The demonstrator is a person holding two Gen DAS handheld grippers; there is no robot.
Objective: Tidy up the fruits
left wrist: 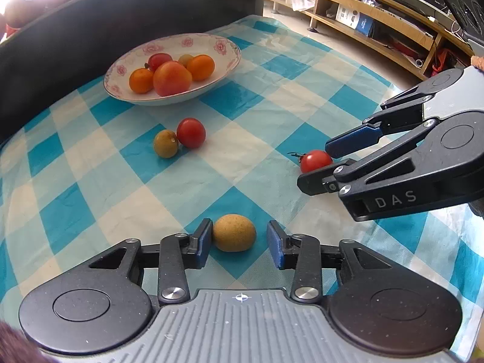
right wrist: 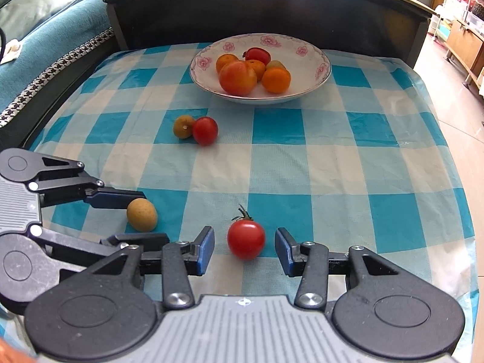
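The left gripper (left wrist: 239,243) is spread wide around a tan fruit (left wrist: 234,232) near the tablecloth's (left wrist: 272,96) front edge, one pad (left wrist: 203,242) just beside it, not clamped; the right gripper (right wrist: 245,249) gapes likewise around a stemmed cherry tomato (right wrist: 246,240), touching neither side; its body reads "DAS"; the flowered bowl (right wrist: 302,45) of fruit sits by the far edge.
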